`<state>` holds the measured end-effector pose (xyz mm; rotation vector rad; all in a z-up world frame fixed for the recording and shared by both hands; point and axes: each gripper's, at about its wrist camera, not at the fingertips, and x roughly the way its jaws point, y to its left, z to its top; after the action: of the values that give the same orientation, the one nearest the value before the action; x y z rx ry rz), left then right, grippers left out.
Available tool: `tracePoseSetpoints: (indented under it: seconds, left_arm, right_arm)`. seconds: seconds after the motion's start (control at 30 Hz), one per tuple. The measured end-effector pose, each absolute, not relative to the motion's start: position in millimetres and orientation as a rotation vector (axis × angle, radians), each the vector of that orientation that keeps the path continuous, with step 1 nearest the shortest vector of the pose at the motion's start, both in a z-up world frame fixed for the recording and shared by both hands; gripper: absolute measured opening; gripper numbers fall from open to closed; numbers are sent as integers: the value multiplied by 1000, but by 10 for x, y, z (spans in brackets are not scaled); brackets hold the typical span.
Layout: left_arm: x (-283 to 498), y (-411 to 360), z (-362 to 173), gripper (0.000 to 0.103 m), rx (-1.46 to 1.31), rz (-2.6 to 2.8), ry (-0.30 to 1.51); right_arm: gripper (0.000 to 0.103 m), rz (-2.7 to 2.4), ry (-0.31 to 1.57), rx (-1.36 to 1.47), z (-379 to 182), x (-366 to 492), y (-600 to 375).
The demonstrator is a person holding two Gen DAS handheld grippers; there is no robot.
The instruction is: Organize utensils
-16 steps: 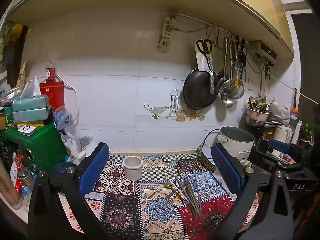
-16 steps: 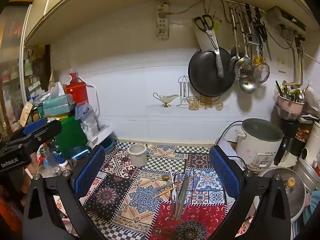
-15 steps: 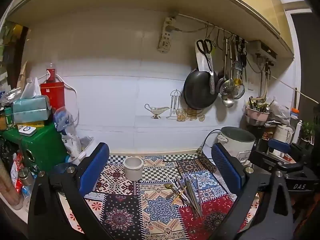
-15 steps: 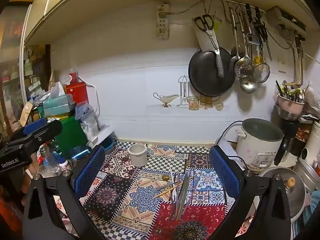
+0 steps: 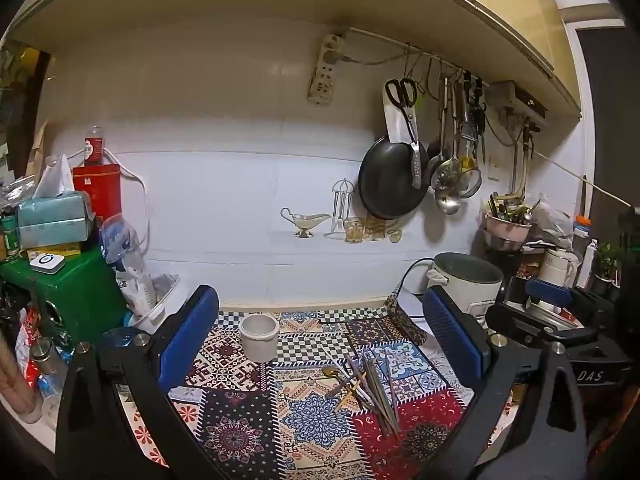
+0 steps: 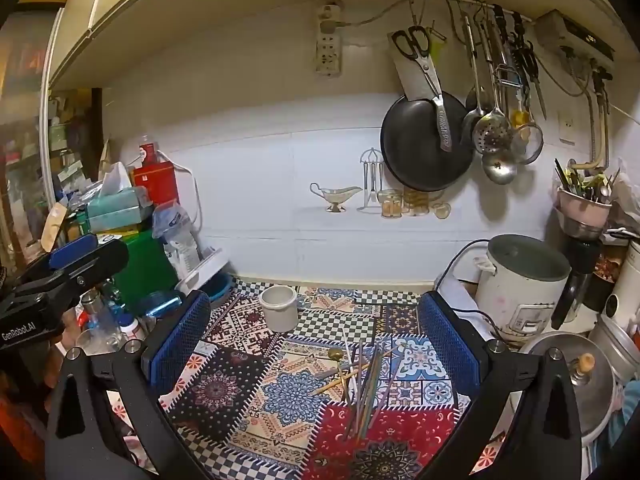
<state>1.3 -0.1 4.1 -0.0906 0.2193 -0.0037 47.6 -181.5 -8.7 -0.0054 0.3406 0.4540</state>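
A loose pile of utensils (image 5: 366,390), chopsticks and a gold spoon, lies on the patterned patchwork cloth (image 5: 256,432). The same pile of utensils (image 6: 362,384) shows in the right wrist view. A small white ceramic cup (image 5: 259,337) stands upright behind and left of the pile, and the cup (image 6: 279,307) is empty as far as I can see. My left gripper (image 5: 320,340) hangs open above the cloth with nothing between its blue pads. My right gripper (image 6: 314,338) is open too, held above the cloth, nothing in it.
A white rice cooker (image 6: 520,284) with its cord stands at the right. A green box (image 5: 72,292), tissue pack and bottles crowd the left. A black pan (image 5: 390,184), scissors and ladles hang on the wall. A steel lid (image 6: 572,376) lies at the right edge.
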Motion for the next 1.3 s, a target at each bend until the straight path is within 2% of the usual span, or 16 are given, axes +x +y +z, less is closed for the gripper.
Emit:
tracePoseSetpoints:
  seconds: [1.3]
  left_arm:
    - [76, -53, -68, 103, -100, -28, 249]
  right_arm:
    - [103, 460, 336, 7, -63, 472, -1758]
